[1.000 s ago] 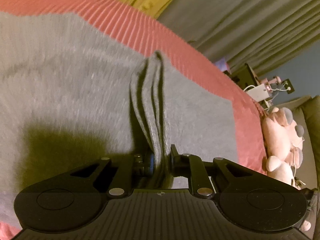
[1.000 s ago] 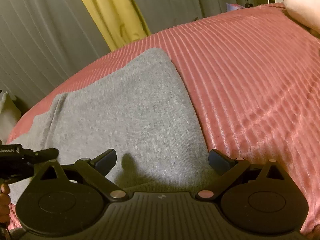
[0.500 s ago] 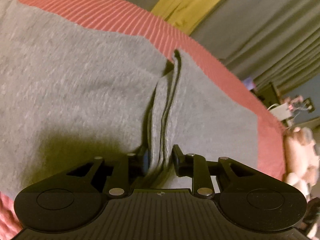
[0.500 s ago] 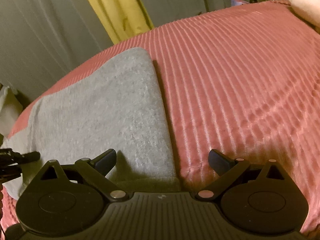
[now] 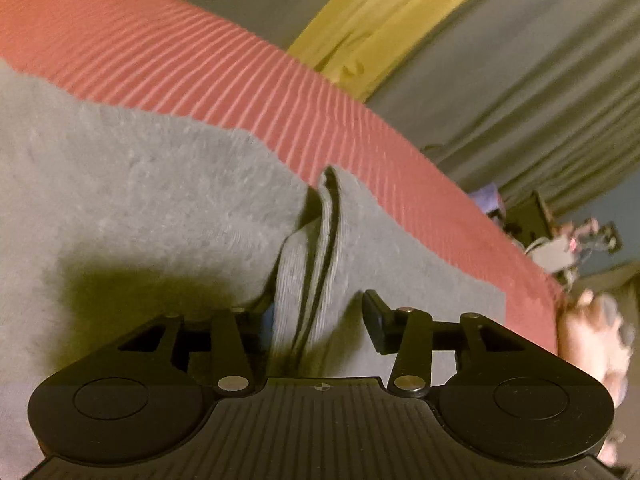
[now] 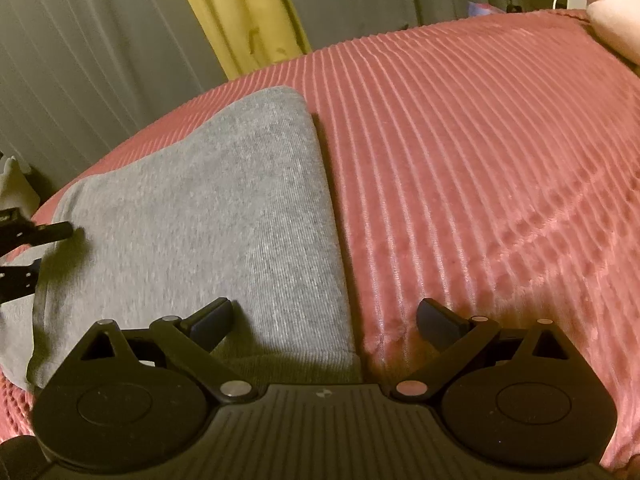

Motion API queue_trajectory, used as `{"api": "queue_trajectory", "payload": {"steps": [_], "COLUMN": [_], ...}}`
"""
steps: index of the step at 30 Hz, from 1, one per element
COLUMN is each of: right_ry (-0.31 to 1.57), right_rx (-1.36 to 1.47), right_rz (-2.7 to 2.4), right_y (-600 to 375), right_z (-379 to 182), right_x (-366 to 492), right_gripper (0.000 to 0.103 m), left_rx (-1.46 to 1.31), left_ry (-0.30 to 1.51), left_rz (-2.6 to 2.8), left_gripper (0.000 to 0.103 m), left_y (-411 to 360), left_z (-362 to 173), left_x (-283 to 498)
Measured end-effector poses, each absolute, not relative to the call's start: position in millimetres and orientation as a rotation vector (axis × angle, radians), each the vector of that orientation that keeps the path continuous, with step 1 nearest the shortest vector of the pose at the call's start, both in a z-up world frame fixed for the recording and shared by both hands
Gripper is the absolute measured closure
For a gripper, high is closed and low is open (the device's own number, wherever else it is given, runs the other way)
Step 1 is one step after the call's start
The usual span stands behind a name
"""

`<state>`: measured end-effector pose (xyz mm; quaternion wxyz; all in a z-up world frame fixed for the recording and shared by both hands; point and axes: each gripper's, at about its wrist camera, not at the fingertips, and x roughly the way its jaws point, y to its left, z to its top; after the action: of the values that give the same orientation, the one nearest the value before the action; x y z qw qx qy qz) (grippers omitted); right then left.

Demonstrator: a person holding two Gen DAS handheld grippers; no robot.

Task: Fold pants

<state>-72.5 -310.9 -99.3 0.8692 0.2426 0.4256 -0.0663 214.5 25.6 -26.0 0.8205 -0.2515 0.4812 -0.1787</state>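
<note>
Grey pants [image 5: 140, 200] lie folded on a ribbed pink bed cover [image 5: 200, 72]. A raised ridge of layered grey cloth [image 5: 312, 272] stands between the fingers of my left gripper [image 5: 318, 316], whose jaws are opening. Its right pad [image 5: 372, 320] is clear of the cloth and its left finger is mostly hidden behind the ridge. In the right wrist view my right gripper [image 6: 326, 316] hovers open over the right edge of the pants [image 6: 220, 208], holding nothing. The left gripper's fingertips [image 6: 48, 232] show at that view's left edge, on the pants.
Grey curtains and a yellow curtain [image 5: 380, 28] hang behind the bed. A pink plush toy [image 5: 592, 332] lies at the bed's right end beside a small stand with cables [image 5: 560, 248]. Bare pink cover [image 6: 480, 160] stretches right of the pants.
The left jaws have spread apart from their pinch on the cloth ridge, which now slumps loose. In the right view the pants' folded edge has shifted to the left.
</note>
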Motion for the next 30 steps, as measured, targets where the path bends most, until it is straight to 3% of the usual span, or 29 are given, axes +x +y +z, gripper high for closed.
{"api": "queue_trajectory", "payload": {"steps": [1,3,8,11,14,15,18,24,30], "right_ry": [0.893,0.895,0.895,0.892,0.896,0.896,0.894,0.848,0.786], "right_rx": [0.503,0.491,0.485,0.493,0.488,0.486,0.49,0.541,0.934], "right_rz": [-0.14,-0.141,-0.139,-0.137,-0.137,-0.137,-0.136,-0.118,-0.033], "right_y": [-310.3,-308.8,-307.3,-308.7,-308.1,-307.7,-308.4,-313.7,-329.6], "right_z": [-99.9,-100.8,-101.5,-101.7,-102.1,-101.8,-101.6,-94.6,-81.4], "right_x": [-72.0,-70.9,-70.3,-70.9,-69.9,-70.3,-70.7,-76.9,-113.3], "right_gripper": [0.004,0.004,0.004,0.004,0.004,0.004,0.004,0.004,0.004], "left_rx": [-0.568,-0.587,-0.528,-0.492,-0.509,-0.54,-0.53,-0.29,-0.187], "left_ry": [1.01,0.964,0.741,0.716,0.806,0.83,0.832,0.918,0.898], "left_rz": [-0.382,-0.388,-0.421,-0.212,-0.111,-0.153,-0.288,-0.398,-0.389], "left_gripper": [0.07,0.082,0.087,0.09,0.074,0.063,0.05,0.045,0.044], "left_y": [28.3,30.4,37.9,52.4,69.0,71.6,59.8,4.8,-14.2], "left_z": [-28.2,-25.8,-3.5,-6.0,-10.2,-9.1,1.0,-15.3,-24.2], "left_x": [213.8,208.8,178.9,173.2,174.1,170.2,141.3,81.7,62.9]}}
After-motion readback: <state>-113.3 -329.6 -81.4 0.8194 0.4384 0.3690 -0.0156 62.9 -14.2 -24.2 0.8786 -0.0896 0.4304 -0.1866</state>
